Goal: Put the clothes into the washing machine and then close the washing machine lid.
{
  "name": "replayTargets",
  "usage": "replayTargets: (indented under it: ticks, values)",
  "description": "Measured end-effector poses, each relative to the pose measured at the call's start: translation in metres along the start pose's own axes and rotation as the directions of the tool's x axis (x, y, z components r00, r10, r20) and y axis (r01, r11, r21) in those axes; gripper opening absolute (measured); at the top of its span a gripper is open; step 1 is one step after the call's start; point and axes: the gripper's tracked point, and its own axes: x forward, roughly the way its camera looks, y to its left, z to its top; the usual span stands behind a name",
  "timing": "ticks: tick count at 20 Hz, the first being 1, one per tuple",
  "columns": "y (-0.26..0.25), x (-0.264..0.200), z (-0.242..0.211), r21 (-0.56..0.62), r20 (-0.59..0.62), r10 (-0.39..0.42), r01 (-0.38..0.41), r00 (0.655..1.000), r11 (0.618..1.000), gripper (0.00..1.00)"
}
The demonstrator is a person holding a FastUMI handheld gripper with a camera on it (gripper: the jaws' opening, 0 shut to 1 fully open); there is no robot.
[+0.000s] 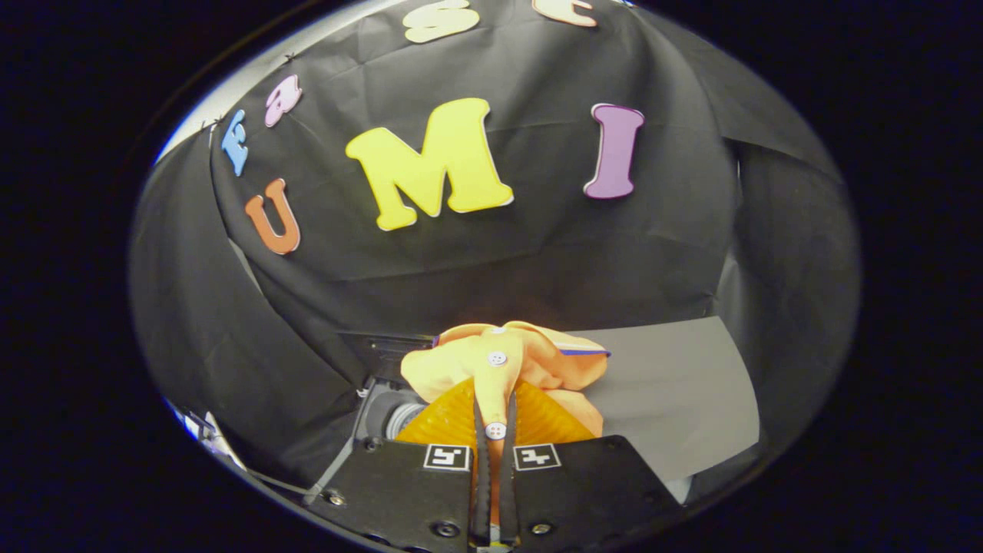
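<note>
two fingers of the hand-held gripper (pixel 495 430) stand almost together, and both press on a strip of the small yellow-orange cloth garment with white buttons (pixel 507 365), so the gripper is clamped on it. one white button sits right in the narrow gap between the fingers, and a second button is a little higher on the same strip. the rest of the garment bunches up just ahead of the fingertips in soft folds, with a thin dark blue edge at its far side. it hangs from the fingers and lies on nothing that i can see.

behind the garment, on one side and a little lower, is a dark machine with a grey round part (pixel 395 411) inside a dark frame; it is partly hidden by the cloth and the fingers, so i cannot tell if it is the washing machine or how its lid stands. on the other side, beyond the garment, is a flat grey sheet surface (pixel 676 392). further back the black cloth wall of the booth (pixel 537 261) hangs in folds around everything.
</note>
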Motion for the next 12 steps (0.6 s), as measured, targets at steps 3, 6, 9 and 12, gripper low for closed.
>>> replayTargets:
  ticks: [3, 6, 9, 12]
  values:
    - [0.031, 0.000, 0.003, -0.006, 0.010, 0.026, -0.026, 1.000, 1.000, 0.08]
    - [0.063, 0.002, 0.002, -0.011, 0.010, 0.053, -0.053, 0.999, 0.999, 0.08]
    - [0.093, 0.006, -0.001, -0.024, 0.012, 0.077, -0.076, 0.997, 0.997, 0.08]
    - [0.119, 0.010, -0.004, -0.023, 0.010, 0.089, -0.089, 0.996, 0.996, 0.08]
